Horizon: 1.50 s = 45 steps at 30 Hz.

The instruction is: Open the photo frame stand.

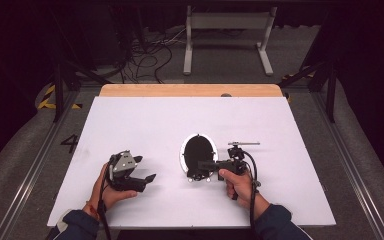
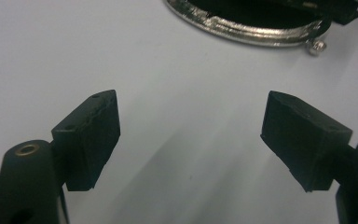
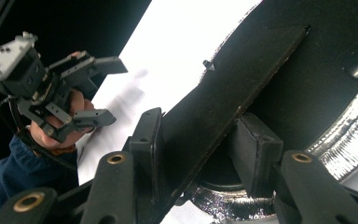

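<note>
An oval frame (image 1: 198, 155) with a silver rim (image 2: 242, 32) and a black middle lies flat on the white table (image 1: 180, 120), right of centre. My right gripper (image 1: 206, 164) reaches over its near edge from the right. In the right gripper view, that gripper (image 3: 198, 140) is shut on a thin black flap (image 3: 242, 79) standing up from the frame's black face, with the silver rim (image 3: 349, 135) below. My left gripper (image 1: 145, 168) rests to the left of the frame, open, with bare table between its fingers (image 2: 93, 135). It also appears open, farther off, as the left gripper (image 3: 114, 91) in the right gripper view.
A wooden strip (image 1: 190, 90) runs along the table's far edge. Beyond it on the floor stand a white metal frame (image 1: 227, 30) and loose cables (image 1: 150, 55). Dark tripod legs (image 1: 60, 85) flank the table, and rails (image 1: 35, 165) run alongside it.
</note>
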Tool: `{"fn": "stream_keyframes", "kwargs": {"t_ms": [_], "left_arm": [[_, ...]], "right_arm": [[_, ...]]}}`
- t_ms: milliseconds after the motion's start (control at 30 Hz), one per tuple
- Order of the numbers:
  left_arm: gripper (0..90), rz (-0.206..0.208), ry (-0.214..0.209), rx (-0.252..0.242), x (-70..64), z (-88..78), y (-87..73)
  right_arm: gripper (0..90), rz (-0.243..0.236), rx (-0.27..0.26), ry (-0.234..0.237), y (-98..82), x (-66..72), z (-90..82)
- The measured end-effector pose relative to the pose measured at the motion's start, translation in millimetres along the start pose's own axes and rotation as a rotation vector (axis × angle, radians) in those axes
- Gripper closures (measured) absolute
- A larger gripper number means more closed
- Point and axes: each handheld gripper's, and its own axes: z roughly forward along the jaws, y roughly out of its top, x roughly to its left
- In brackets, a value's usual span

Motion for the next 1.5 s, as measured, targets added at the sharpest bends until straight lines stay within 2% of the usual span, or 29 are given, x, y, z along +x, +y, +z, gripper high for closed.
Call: {"fn": "stream_keyframes", "kwargs": {"t_ms": [167, 333, 367, 433, 467, 567, 667, 800, 867, 967, 1067, 1100, 1167, 1300, 1500], "left_arm": [[20.3, 0.014, -0.057, 0.018, -2.0, 18.5, 13.8], [20.2, 0.009, -0.121, 0.036, -2.0, 35.8, 24.5], [20.2, 0.009, -0.121, 0.036, -2.0, 35.8, 24.5], [20.2, -0.009, -0.166, 0.038, 0.6, 46.5, 29.6], [20.2, -0.009, -0.166, 0.038, 0.6, 46.5, 29.6], [20.2, -0.053, -0.183, 0.031, 7.2, 52.7, 35.3], [20.0, -0.072, -0.18, 0.021, 12.1, 56.5, 38.8], [19.3, -0.062, -0.185, 0.006, 15.0, 59.1, 44.4], [19.4, -0.075, -0.191, -0.009, 16.3, 60.8, 46.8], [21.2, -0.069, -0.203, -0.012, 16.4, 65.7, 49.2], [21.3, -0.077, -0.222, -0.026, 18.7, 67.3, 53.3], [21.6, -0.107, -0.23, -0.038, 19.5, 67.7, 54.5], [21.7, -0.108, -0.236, -0.039, 21.0, 69.0, 55.6], [22.4, -0.146, -0.281, -0.043, 22.7, 76.1, 55.7], [26.4, -0.156, -0.373, -0.036, 23.9, 83.8, 54.8]], "right_arm": [[58.1, -0.019, 0.005, 0.007, 0.4, -0.6, -0.5], [59.5, -0.051, 0.012, 0.014, 1.1, 1.0, -2.4], [59.5, -0.051, 0.012, 0.014, 1.1, 1.0, -2.4], [60.0, -0.077, 0.017, 0.015, 1.6, 1.9, -2.8], [60.0, -0.077, 0.017, 0.015, 1.6, 1.9, -2.8], [61.3, -0.114, 0.02, 0.017, 1.9, 3.2, -3.7], [61.9, -0.158, 0.023, 0.016, 1.9, 5.0, -4.5], [62.1, -0.22, 0.023, 0.01, 2.2, 9.1, -4.5], [62.1, -0.235, 0.024, 0.011, 2.2, 9.9, -4.5], [62.3, -0.265, 0.024, 0.012, 1.9, 11.0, -4.8], [62.8, -0.294, 0.019, 0.018, 1.4, 12.0, -5.4], [63.3, -0.298, 0.019, 0.02, 1.4, 12.0, -5.7], [63.8, -0.303, 0.019, 0.026, 1.4, 11.9, -6.1], [64.4, -0.325, 0.023, 0.032, 1.4, 13.3, -7.0], [64.9, -0.351, 0.025, 0.038, 1.2, 14.7, -7.9]]}}
